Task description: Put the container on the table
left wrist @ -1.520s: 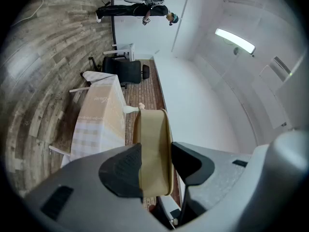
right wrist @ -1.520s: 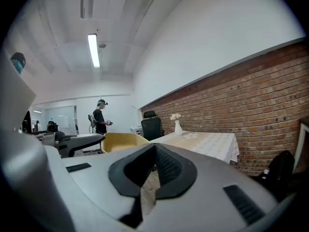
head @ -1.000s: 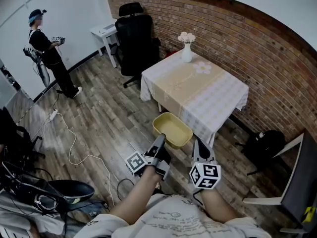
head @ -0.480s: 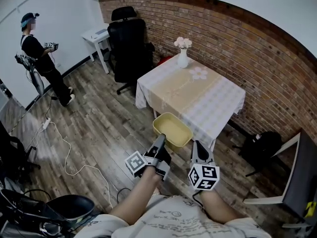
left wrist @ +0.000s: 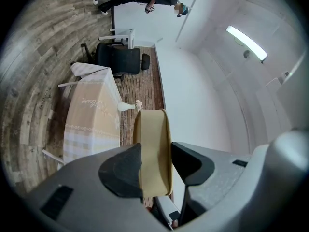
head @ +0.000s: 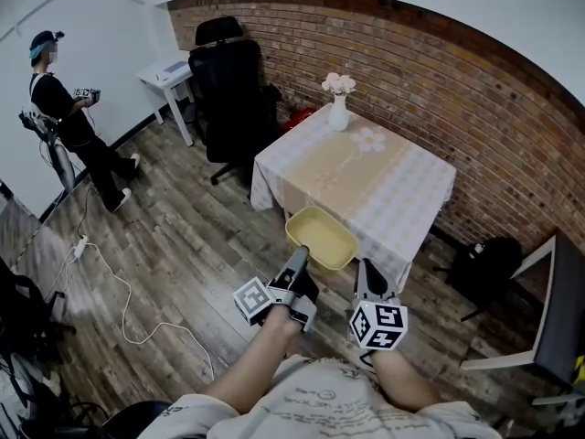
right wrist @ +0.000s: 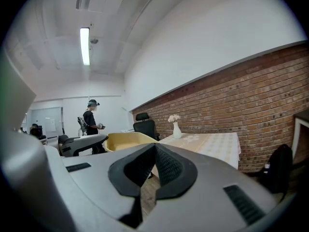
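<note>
A pale yellow tub-shaped container hangs in the air just before the near corner of the table, which wears a checked cloth. My left gripper is shut on the tub's near wall; in the left gripper view the container's wall stands between the two pads. My right gripper stays beside it on the right, shut and empty. In the right gripper view the container shows to the left, the table behind it. A white vase of flowers stands at the table's far edge.
A black office chair and a small white desk stand left of the table by the brick wall. A person stands far left. A black backpack lies right of the table. A white cable runs over the wooden floor.
The head view has swung a little, so the table and chair sit slightly further left and nearer. The person at the left has stepped away. Both grippers and the held container keep their pose.
</note>
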`<act>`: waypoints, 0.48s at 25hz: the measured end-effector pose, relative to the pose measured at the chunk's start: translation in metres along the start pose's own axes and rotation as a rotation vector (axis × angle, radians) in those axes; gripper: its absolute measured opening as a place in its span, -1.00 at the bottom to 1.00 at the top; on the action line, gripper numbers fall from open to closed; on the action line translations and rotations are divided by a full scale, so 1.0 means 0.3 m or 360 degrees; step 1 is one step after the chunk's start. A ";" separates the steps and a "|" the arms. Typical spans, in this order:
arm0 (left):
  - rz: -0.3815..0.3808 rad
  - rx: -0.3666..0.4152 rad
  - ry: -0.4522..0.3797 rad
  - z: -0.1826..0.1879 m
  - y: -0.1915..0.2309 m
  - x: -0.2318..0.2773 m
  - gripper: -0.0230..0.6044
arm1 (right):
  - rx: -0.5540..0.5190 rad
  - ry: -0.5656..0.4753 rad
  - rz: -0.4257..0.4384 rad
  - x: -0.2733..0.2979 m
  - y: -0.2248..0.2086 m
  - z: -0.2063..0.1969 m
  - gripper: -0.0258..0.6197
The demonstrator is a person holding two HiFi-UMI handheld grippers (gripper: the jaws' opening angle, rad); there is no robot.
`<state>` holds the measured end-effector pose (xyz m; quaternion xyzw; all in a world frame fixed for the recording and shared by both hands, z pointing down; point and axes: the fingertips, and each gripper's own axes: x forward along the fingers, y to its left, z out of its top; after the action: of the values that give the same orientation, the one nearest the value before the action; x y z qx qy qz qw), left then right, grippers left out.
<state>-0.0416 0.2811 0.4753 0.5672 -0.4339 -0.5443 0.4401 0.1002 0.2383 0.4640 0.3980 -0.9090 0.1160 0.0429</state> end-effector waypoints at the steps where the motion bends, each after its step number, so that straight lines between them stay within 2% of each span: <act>1: 0.0000 0.0005 0.0014 0.016 0.005 0.000 -0.28 | 0.0001 -0.0008 -0.0009 0.008 0.011 0.001 -0.92; 7: -0.0062 -0.0033 0.0056 0.075 -0.014 0.022 -0.28 | -0.0009 -0.0018 -0.0053 0.040 0.059 0.001 -0.92; 12: -0.0056 -0.0032 0.0072 0.110 0.008 0.035 -0.28 | -0.0004 -0.0025 -0.0077 0.072 0.063 0.004 -0.92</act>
<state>-0.0742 0.2695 0.4746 0.5825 -0.4081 -0.5435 0.4458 0.0717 0.2350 0.4633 0.4209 -0.8995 0.1105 0.0389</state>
